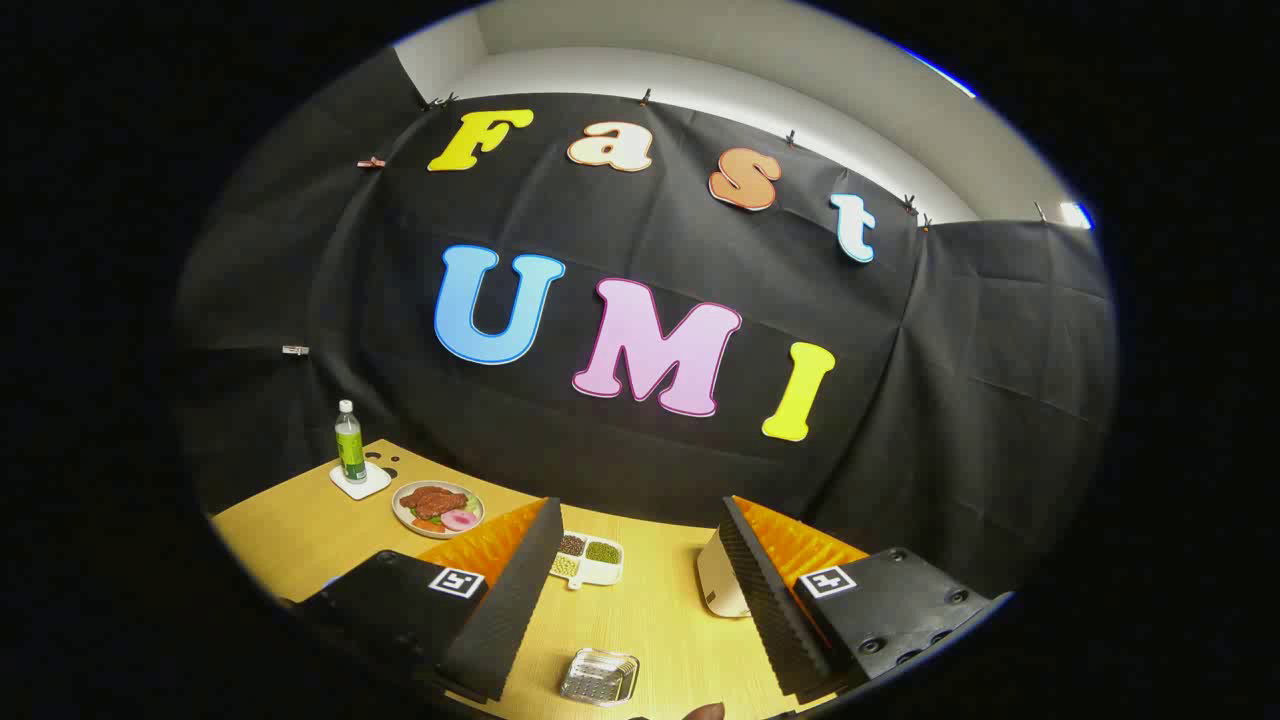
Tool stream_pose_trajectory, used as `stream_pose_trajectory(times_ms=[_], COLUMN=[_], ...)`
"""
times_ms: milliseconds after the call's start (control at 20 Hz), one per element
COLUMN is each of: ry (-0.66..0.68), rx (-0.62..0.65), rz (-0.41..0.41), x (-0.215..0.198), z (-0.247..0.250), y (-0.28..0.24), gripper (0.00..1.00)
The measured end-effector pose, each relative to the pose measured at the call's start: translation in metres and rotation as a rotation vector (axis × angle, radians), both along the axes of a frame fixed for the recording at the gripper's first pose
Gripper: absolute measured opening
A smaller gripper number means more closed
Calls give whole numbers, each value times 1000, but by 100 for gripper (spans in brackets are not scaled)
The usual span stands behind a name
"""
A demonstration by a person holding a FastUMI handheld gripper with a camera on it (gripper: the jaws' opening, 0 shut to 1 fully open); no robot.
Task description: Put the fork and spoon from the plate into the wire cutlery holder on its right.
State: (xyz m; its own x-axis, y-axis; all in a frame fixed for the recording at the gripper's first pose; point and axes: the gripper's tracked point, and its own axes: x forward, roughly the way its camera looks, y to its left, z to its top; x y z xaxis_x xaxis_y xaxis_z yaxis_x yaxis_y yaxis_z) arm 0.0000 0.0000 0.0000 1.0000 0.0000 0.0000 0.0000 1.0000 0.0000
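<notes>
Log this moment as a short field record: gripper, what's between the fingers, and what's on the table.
gripper: open, holding nothing
between fingers: clear dish near, divided tray of beans beyond
beside one finger: white object, partly hidden
far side: food plate, bottle on coaster
surface: wooden table

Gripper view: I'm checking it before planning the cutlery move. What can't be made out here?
- Cream rounded object: half hidden behind the right finger; unidentifiable.
- Clear ridged glass dish between the open gripper fingers: contents unclear.
- White four-compartment tray: partly behind the left finger.
- Dark object at the wooden table edge: cut off.
</notes>
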Motion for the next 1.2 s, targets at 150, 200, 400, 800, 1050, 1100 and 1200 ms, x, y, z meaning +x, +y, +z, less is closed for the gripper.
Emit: stream_pose_trajectory(times_ms=[150, 200, 400, 800, 1050, 1100, 1200], ry=[3, 3, 1, 1, 14, 22, 33], rx=[2, 3, 4, 4, 12, 17, 30], rz=[3, 2, 2, -1, 22, 34, 64], x=[0, 0, 0, 0, 0, 0, -1], z=[-1, -1, 0, 0, -3, -4, -5], y=[0, 0, 1, 0, 9, 13, 24], gripper=[98, 98, 98, 98, 98, 98, 98])
